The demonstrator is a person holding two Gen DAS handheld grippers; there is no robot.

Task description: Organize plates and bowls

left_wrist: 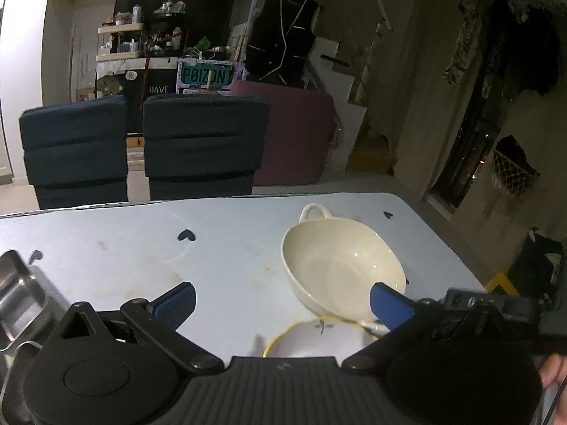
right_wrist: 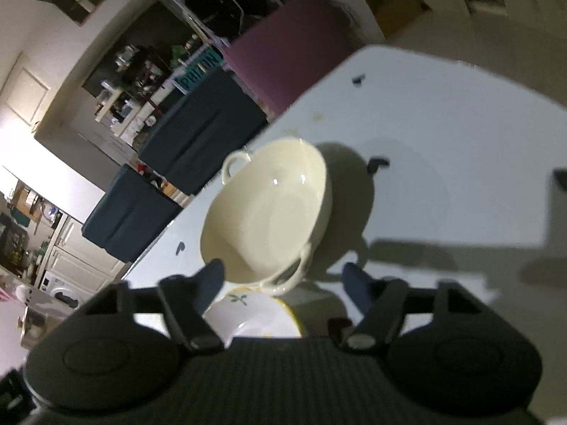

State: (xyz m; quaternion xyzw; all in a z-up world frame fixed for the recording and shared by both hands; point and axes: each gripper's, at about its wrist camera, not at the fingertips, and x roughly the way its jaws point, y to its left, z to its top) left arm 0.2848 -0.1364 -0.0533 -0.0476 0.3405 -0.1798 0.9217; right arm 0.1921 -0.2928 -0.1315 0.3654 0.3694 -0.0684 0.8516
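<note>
While the cream two-handled bowl sits tilted with its near edge riding on the rim of the yellow-edged plate, both on the pale table, the step in hand looks like the approach to pick that bowl up. Right gripper: jaws apart at a moderate width, the bowl's near handle lying between the fingers; pad contact cannot be confirmed, so nothing is counted as held. Left gripper: jaws wide apart, empty, above the plate's rim. Next move likely calls for centring the right fingers on the handle or rim before closing, then lifting without dragging the plate.
</note>
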